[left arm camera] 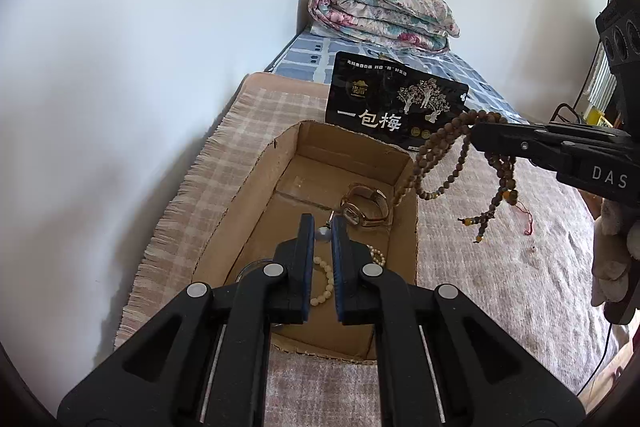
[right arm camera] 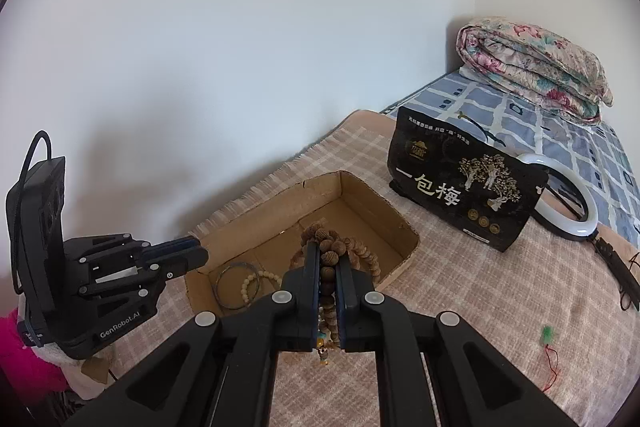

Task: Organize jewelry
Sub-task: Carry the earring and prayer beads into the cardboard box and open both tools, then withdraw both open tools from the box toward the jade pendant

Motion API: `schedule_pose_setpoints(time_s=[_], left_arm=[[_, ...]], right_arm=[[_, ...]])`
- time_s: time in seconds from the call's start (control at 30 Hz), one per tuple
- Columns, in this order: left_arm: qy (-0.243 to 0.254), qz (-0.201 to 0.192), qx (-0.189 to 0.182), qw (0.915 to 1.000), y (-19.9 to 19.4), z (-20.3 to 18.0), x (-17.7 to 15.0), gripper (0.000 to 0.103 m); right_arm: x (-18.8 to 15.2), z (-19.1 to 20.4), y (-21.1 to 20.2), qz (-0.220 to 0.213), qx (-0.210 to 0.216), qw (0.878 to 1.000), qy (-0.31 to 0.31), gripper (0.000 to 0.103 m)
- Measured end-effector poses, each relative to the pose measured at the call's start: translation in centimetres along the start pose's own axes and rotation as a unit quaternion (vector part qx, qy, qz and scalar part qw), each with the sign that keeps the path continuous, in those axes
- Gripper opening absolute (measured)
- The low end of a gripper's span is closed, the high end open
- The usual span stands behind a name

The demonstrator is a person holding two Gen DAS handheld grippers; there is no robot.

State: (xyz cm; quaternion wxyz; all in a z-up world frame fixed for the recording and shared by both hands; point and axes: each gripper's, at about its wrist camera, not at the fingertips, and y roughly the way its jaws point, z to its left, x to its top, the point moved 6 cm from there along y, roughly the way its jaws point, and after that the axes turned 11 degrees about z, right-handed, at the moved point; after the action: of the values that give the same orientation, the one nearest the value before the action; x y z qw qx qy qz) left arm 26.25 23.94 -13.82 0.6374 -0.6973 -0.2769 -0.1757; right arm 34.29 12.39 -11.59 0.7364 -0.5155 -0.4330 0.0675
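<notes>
Bead necklace [right arm camera: 325, 259] clamped in right tongs [right arm camera: 328, 269], tilted down | left tongs [left arm camera: 323, 227] pinch grey bead [left arm camera: 323, 234]

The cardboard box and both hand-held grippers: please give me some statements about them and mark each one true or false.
1. The right hand-held gripper holds a string of brown wooden beads. True.
2. A watch lies inside the cardboard box. True.
3. The cardboard box is closed with a lid. False: it is open at the top.
4. The left hand-held gripper stands wide open. False: it is shut on a small grey bead.
5. The black bag lies inside the box. False: it stands behind it.
</notes>
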Motion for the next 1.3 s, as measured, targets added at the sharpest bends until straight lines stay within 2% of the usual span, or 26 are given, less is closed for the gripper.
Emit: schedule_pose_setpoints(time_s=[0.3,0.57,0.63,0.67,0.7,0.73,0.77,0.8,0.83,0.87,0.9,1.0,1.3], left_arm=[[-0.006,0.014,0.002,0.9999,1.3,1.0,0.2,0.006],[-0.016,0.026,0.002,0.9995,2.2,1.9,0.0,0.006],[-0.020,0.027,0.002,0.9994,2.3,2.0,0.1,0.006],[-0.022,0.026,0.002,0.9994,2.3,2.1,0.2,0.006],[-0.023,0.029,0.002,0.9993,2.4,2.1,0.2,0.007],[-0.023,0.032,0.001,0.9992,2.6,2.1,0.2,0.013],[-0.023,0.035,0.000,0.9991,2.6,2.0,0.2,0.022],[-0.022,0.034,-0.001,0.9992,2.6,2.0,0.1,0.044],[-0.021,0.029,0.000,0.9994,2.5,1.9,0.2,0.056],[-0.018,0.021,0.004,0.9996,2.2,1.7,0.2,0.058],[-0.014,0.019,0.007,0.9997,2.1,1.6,0.2,0.059],[-0.011,0.020,0.008,0.9997,2.0,1.3,0.1,0.061],[-0.007,0.014,0.009,0.9998,1.5,0.6,0.4,0.061]], right_arm=[[2.0,0.2,4.2,0.008,0.011,1.000,0.009,0.004],[2.3,0.8,7.3,0.027,0.026,0.999,0.008,0.007],[2.3,0.9,7.7,0.032,0.028,0.999,0.010,0.015],[2.3,0.9,7.9,0.032,0.026,0.999,0.010,0.025],[2.3,0.9,7.9,0.031,0.024,0.999,0.010,0.030],[2.2,0.9,7.9,0.032,0.021,0.999,0.011,0.033],[2.2,0.8,8.0,0.034,0.018,0.999,0.014,0.042],[2.2,0.7,8.0,0.033,0.014,0.999,0.017,0.058],[2.3,0.4,7.8,0.029,0.005,0.999,0.020,0.065],[2.3,0.2,7.6,0.024,-0.003,0.999,0.023,0.075],[2.4,0.0,7.4,0.020,-0.007,0.999,0.026,0.080],[2.5,-0.8,7.0,0.019,-0.020,0.999,0.038,0.088],[2.3,-1.8,6.2,0.016,-0.059,0.997,0.043,0.101]])
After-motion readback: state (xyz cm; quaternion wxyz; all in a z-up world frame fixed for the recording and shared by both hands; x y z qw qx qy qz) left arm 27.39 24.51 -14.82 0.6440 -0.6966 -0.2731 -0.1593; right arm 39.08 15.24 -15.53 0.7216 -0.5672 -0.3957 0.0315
